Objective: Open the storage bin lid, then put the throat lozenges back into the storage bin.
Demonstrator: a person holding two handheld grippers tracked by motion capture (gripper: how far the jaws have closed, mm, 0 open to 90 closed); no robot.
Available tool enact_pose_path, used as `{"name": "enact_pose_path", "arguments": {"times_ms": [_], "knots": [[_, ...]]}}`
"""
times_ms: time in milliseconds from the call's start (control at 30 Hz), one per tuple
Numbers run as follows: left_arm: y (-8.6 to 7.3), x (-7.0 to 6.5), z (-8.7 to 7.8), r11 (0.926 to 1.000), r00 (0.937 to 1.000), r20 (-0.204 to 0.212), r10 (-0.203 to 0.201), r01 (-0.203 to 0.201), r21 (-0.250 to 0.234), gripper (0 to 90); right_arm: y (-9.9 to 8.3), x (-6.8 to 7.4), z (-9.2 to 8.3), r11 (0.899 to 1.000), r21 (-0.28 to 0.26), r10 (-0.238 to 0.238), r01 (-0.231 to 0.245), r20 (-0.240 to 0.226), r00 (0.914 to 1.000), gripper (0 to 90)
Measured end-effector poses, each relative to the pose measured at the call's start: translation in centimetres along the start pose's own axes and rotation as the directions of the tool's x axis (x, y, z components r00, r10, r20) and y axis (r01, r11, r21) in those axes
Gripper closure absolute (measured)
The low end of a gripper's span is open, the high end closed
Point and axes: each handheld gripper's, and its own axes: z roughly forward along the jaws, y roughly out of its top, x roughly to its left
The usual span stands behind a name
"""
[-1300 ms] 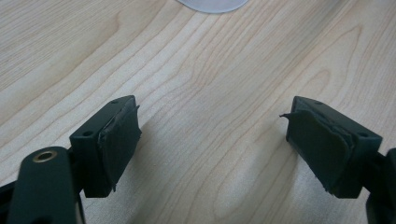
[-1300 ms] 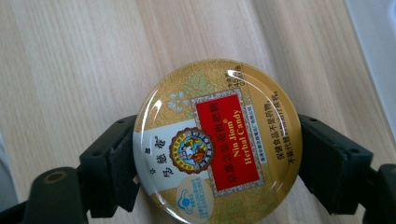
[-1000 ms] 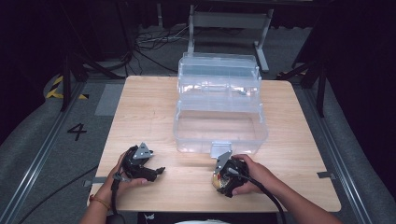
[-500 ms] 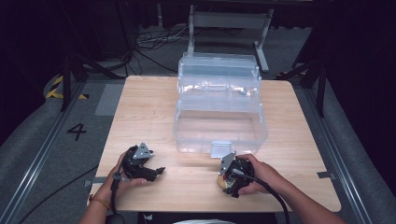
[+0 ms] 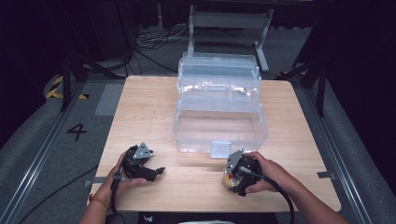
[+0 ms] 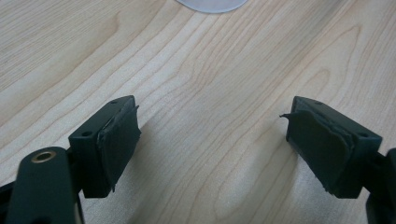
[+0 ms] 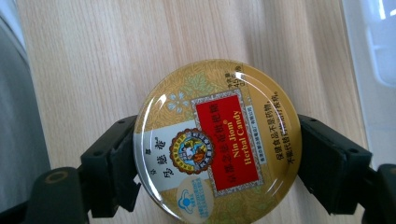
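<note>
The round herbal candy tin is clamped between the two black jaws of the right gripper, one pad pressed against each side of its rim, with the printed gold lid turned toward that gripper's camera. In the high view the right gripper is seen low over the near edge of the wooden table, just in front of the latch tab of the clear plastic storage box, whose lid is swung open and whose tiers are stepped back. Whether the tin is lifted clear of the wood or resting on it cannot be told. The left gripper is held wide open with nothing between its pads, only bare wood grain being seen between them; in the high view the left gripper is set near the table's front left, well apart from the box. The grasp is judged to be done; carrying the tin into the open box and releasing it appears to be left.
</note>
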Motion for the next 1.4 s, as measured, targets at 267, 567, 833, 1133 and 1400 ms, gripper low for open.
{"name": "enact_pose_path", "arguments": {"times_ms": [267,567,833,1133,1400], "knots": [[0.0,0.1,0.0,1.0,1.0,0.008,0.0,0.0,-0.001,17.3,-0.5,-0.2,-1.6,1.0,-0.015,-0.009,0.009,0.0,1.0,20.8],[0.1,0.1,0.1,1.0,0.9999,0.009,0.006,-0.006,0.002,16.8,-1.3,-0.5,-2.3,1.0,-0.008,-0.001,0.001,0.001,1.0,20.8],[0.1,0.1,0.1,1.0,0.9999,0.007,0.009,-0.009,0.002,16.7,-1.7,-0.5,-3.4,1.0,-0.025,-0.017,0.017,0.008,0.9998,20.8],[0.1,0.1,0.1,1.0,1.0,0.002,0.005,-0.005,0.003,16.6,-1.3,-1.3,-5.5,0.998,-0.052,-0.019,0.021,0.028,0.9994,20.7],[0.1,0.1,0.1,1.0,1.0,0.002,0.005,-0.005,0.003,16.6,-0.5,-2.1,-7.7,0.998,-0.056,-0.031,0.034,0.054,0.9981,20.7]]}}
